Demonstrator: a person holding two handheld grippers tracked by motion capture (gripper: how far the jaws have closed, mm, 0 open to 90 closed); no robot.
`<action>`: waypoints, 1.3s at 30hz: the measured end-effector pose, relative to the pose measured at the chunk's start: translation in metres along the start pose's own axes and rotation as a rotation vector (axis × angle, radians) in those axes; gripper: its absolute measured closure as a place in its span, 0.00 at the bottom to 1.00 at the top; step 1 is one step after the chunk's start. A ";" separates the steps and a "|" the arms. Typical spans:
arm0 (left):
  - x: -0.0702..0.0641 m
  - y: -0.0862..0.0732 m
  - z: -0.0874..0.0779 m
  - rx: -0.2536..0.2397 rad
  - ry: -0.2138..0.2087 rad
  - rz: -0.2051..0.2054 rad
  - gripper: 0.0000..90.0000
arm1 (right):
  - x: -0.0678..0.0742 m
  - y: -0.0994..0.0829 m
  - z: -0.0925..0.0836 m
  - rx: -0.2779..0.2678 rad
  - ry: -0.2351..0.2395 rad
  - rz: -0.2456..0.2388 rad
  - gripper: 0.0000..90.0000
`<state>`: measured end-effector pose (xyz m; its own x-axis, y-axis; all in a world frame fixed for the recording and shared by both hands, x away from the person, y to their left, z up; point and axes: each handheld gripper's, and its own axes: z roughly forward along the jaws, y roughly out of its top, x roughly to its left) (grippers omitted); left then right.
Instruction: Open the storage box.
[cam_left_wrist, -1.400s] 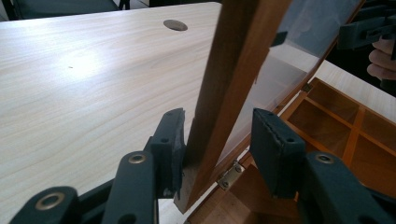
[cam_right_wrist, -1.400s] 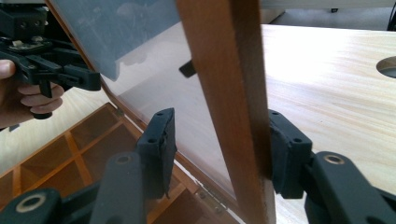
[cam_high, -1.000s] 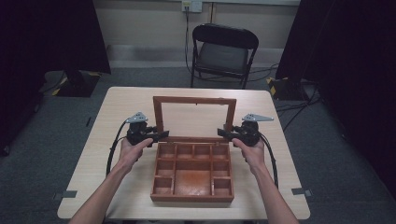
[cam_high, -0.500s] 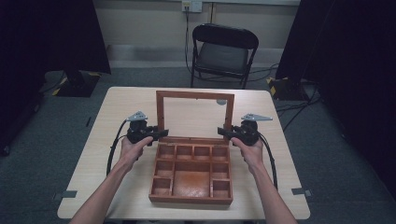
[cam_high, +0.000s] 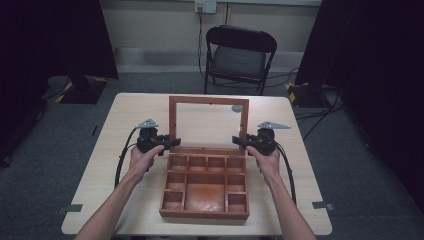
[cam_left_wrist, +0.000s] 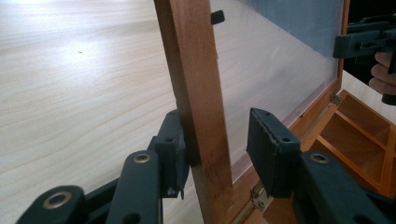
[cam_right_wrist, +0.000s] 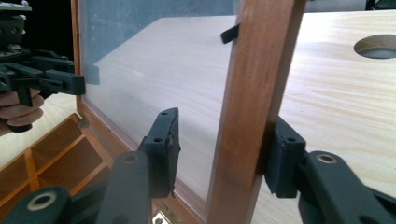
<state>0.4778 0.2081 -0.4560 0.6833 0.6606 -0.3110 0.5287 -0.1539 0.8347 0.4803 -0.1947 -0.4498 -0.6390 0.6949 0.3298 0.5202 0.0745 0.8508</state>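
A wooden compartment box (cam_high: 204, 214) lies on the table with its glass lid (cam_high: 207, 100) standing upright at the far edge. My left gripper (cam_high: 172, 142) straddles the lid's left rail (cam_left_wrist: 187, 70). Its outer pad touches the wood, its inner pad (cam_left_wrist: 266, 144) stands off over the glass, and the jaws have just eased apart. My right gripper (cam_high: 239, 141) straddles the right rail (cam_right_wrist: 261, 70) the same way: outer pad on the wood, inner pad (cam_right_wrist: 166, 140) apart, jaws just opening. Each gripper view shows the other gripper beyond the glass.
The light wooden table (cam_high: 125, 115) has a round cable hole (cam_right_wrist: 376, 46) behind the lid at the right. A black folding chair (cam_high: 240, 55) stands beyond the far edge. Cables trail from both grippers toward the person. Small brass hinges join lid and box.
The lid has swung up from a backward lean to nearly upright. Both hands stay at its lower corners, hardly shifted.
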 end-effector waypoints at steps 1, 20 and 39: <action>0.000 0.000 0.001 -0.001 -0.009 -0.012 0.63 | 0.000 0.000 0.001 0.006 -0.004 -0.003 0.57; 0.006 -0.007 0.011 0.055 0.014 -0.039 0.45 | -0.008 -0.008 0.017 0.059 -0.043 0.050 0.41; 0.016 -0.015 0.016 0.089 -0.002 -0.089 0.40 | -0.010 -0.014 0.029 0.120 -0.074 0.083 0.28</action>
<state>0.4890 0.2087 -0.4803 0.6327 0.6731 -0.3829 0.6297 -0.1593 0.7603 0.4960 -0.1823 -0.4769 -0.5498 0.7526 0.3625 0.6367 0.0966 0.7651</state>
